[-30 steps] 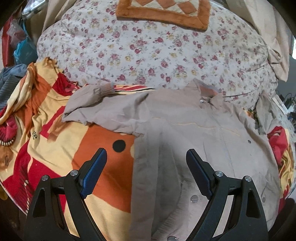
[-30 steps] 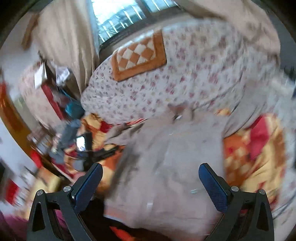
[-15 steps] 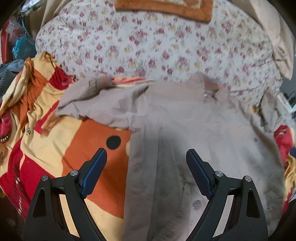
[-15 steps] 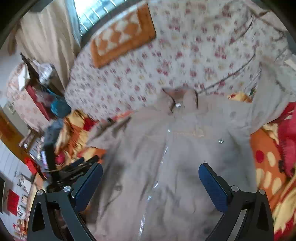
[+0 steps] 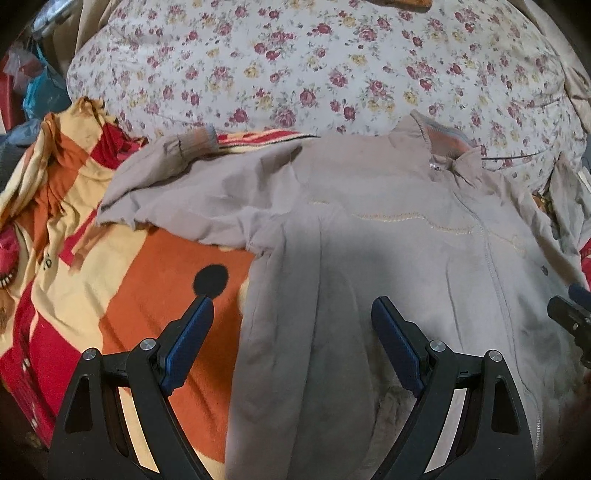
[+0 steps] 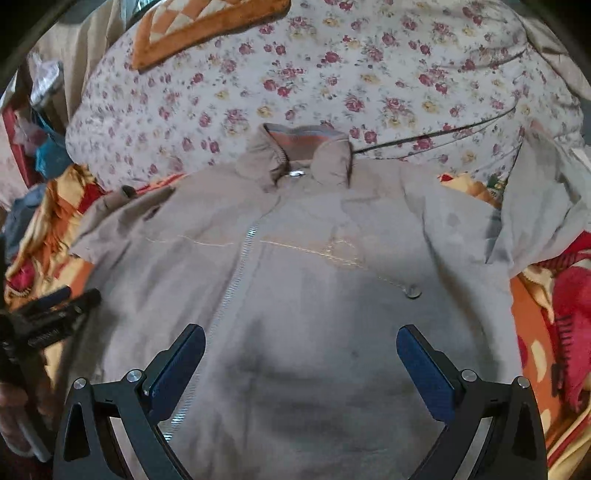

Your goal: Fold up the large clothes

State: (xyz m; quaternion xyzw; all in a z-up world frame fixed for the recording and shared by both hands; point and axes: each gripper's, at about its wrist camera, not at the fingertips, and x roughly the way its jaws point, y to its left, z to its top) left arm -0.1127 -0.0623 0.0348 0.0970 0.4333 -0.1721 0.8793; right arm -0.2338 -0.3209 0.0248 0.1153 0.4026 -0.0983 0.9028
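Note:
A large beige zip-up jacket (image 5: 388, 258) lies front-up on the bed, collar toward the far side; it fills the right wrist view (image 6: 314, 277). Its left sleeve (image 5: 177, 184) lies spread out to the left, its right sleeve (image 6: 543, 206) bunched at the right. My left gripper (image 5: 291, 339) is open and empty, hovering over the jacket's left side edge. My right gripper (image 6: 301, 363) is open and empty over the jacket's lower chest. Each gripper shows at the other view's edge: the right one (image 5: 570, 314), the left one (image 6: 48, 314).
An orange, red and yellow blanket (image 5: 122, 295) lies under the jacket. A flowered quilt (image 5: 314, 66) bulges behind the collar, with an orange checked cushion (image 6: 192, 26) on it. Clutter (image 5: 33, 85) stands at the far left.
Both grippers have come down closer to the jacket. The right wrist view has swung from the window side to face the jacket squarely. Both stay open.

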